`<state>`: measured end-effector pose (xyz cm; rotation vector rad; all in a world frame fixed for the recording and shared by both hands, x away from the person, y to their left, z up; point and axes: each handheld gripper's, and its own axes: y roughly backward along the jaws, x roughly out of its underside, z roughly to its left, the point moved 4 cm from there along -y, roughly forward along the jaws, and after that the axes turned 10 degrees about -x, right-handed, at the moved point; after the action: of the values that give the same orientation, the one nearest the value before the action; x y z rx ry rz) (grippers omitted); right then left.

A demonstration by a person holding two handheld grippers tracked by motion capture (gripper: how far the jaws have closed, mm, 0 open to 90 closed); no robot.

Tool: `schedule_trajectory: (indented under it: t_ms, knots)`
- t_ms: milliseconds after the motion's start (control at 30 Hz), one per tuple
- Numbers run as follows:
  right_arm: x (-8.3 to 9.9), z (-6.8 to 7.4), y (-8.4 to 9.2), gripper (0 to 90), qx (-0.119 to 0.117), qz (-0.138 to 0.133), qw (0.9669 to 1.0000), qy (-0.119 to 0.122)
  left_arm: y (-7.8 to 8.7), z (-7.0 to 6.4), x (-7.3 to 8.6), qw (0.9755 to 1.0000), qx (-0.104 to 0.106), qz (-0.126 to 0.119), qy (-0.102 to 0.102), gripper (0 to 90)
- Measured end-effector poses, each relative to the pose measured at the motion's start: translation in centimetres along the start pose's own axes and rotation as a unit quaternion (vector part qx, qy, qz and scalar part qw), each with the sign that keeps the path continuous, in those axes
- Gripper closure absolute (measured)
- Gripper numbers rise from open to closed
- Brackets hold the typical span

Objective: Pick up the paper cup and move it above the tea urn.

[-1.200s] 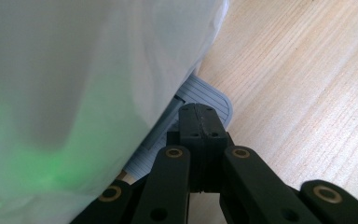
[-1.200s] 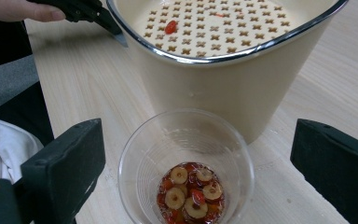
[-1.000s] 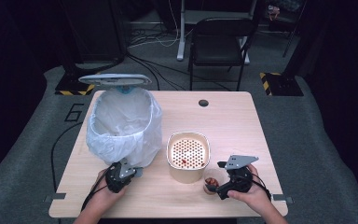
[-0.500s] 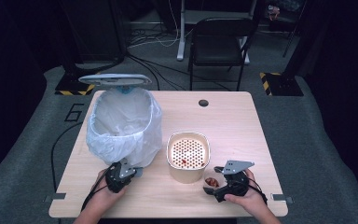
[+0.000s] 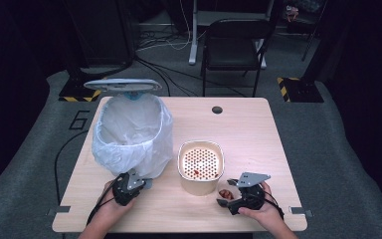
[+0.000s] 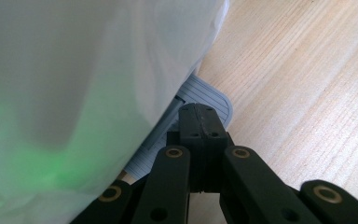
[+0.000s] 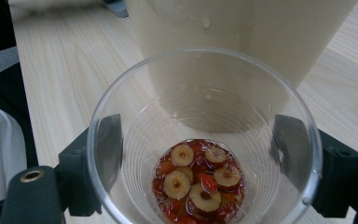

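Tabletop scene, high view. Wooden table (image 5: 258,129) carries a waste bin (image 5: 129,132) lined with a white plastic bag at far left, its grey lid (image 5: 123,84) raised behind it. A cream container (image 5: 201,167) with a perforated strainer insert stands at centre, with some red residue on the insert. The left gripper (image 5: 127,186) rests at the near foot of the bin. The right gripper (image 5: 238,196) sits near right, just beside the container, holding a clear plastic cup (image 5: 225,194). Compared with one second ago, the right gripper has turned and dropped slightly toward the near edge, while the left gripper and bin have stayed put; this suggests the cup is being repositioned after draining, probably so its solids can go to the bin.

Left gripper view. Both jaws are pressed together with no gap, resting on the ribbed grey pedal (image 6: 205,95) at the bin's base; nothing is pinched between them. The white bag (image 6: 84,79) hangs to the left.

Right gripper view. Jaws stand wide apart, one against each side of the cup (image 7: 200,135), clamping it. The cup is upright, containing sliced red dates and red berries (image 7: 198,182) at its bottom, with little liquid. The cream container (image 7: 242,37) wall rises directly behind.
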<state>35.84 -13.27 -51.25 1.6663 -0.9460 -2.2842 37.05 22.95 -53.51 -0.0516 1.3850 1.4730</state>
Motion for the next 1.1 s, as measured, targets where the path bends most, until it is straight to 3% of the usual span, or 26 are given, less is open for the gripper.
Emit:
schedule_trajectory:
  t_ms: [200, 233, 1100]
  knots:
    - [0.09, 0.00, -0.18, 23.3, 0.000, 0.002, 1.0000, 0.002, 0.00, 0.01, 0.00, 1.0000, 0.000, 0.000, 0.001, 90.0]
    - [0.09, 0.07, -0.20, 28.7, -0.007, 0.004, 1.0000, 0.002, 0.03, 0.01, 0.00, 1.0000, 0.001, 0.002, 0.000, 90.0]
    - [-0.15, 0.00, 0.70, 46.2, 0.002, 0.016, 0.9993, 0.033, 0.00, 0.00, 0.01, 1.0000, 0.000, 0.000, 0.001, 90.0]
